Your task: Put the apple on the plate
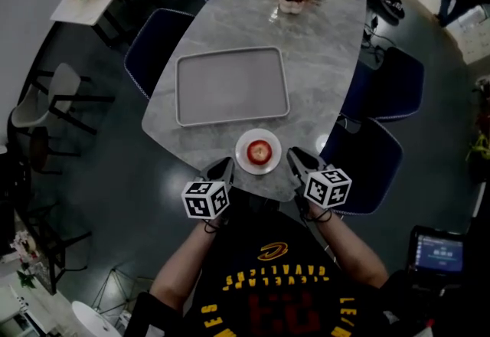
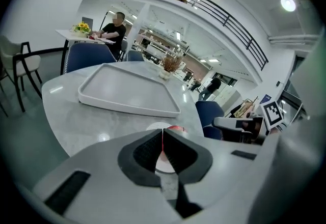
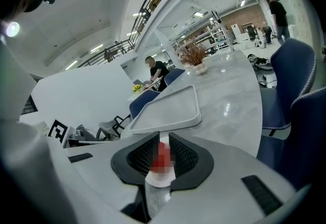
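The apple point(image 1: 259, 151) sits upright in the middle of a small white plate point(image 1: 242, 157), low in the centre of the head view, at the near edge of the grey marble table point(image 1: 321, 60). Nothing grips it.

The left gripper point(image 1: 224, 168) lies just beside the plate at its lower left, tips apart from the rim. Its jaws are pressed together at the tips with nothing between them; its own view shows only a sliver of apple past them.

The right gripper point(image 1: 297, 157) lies just beside the plate on the right. Its jaws stand a narrow slit apart, and its own view shows the apple and plate beyond that slit, not inside it.

Both grippers angle downward and inward toward the plate. The forearms point(image 1: 184, 263) run back toward the bottom of the frame. A pale empty tray point(image 1: 181, 90) lies above the plate, close to it.
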### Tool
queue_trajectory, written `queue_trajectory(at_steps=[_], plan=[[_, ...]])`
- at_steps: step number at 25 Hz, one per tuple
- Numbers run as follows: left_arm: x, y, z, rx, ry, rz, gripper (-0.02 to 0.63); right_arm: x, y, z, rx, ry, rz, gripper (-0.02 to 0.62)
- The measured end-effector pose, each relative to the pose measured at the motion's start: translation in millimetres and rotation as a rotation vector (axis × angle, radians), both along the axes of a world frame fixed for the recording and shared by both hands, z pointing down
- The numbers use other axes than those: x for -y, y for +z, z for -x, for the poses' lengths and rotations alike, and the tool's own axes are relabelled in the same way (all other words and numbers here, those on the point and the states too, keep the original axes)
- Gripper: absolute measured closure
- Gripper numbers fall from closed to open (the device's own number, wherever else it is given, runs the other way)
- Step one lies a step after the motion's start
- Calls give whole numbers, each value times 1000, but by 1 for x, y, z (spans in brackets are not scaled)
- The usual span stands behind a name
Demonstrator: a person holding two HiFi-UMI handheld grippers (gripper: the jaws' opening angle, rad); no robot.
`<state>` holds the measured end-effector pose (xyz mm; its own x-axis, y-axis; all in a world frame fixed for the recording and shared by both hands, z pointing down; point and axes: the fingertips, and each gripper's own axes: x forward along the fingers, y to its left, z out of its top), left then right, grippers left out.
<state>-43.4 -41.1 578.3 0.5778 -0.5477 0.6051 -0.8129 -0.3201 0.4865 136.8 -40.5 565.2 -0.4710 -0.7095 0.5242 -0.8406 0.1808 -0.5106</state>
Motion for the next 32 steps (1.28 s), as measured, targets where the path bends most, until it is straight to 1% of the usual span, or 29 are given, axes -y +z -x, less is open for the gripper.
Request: queue_trajectory(at_steps=[5, 9, 12, 13, 17, 23, 32], plan=[[1, 26, 0, 2, 13, 79, 606, 3, 24, 6, 3, -11, 58, 543], [1, 44, 0, -17, 6, 143, 604, 0, 50, 5, 10, 6, 129, 543], [11, 63, -4, -25, -5, 185, 564, 6, 77, -3, -12, 23, 166, 543], [13, 68, -5, -25, -7, 194, 554, 6, 83, -3, -13, 24, 175, 543], [14, 80, -4, -27, -7, 233, 552, 5, 97, 5, -7, 12, 211, 543], [12, 92, -6, -57, 0, 275, 552, 2, 109, 13, -5, 18, 245, 543], [3, 110, -17, -43, 39, 329, 552, 0, 121, 17, -11, 10, 286, 543]])
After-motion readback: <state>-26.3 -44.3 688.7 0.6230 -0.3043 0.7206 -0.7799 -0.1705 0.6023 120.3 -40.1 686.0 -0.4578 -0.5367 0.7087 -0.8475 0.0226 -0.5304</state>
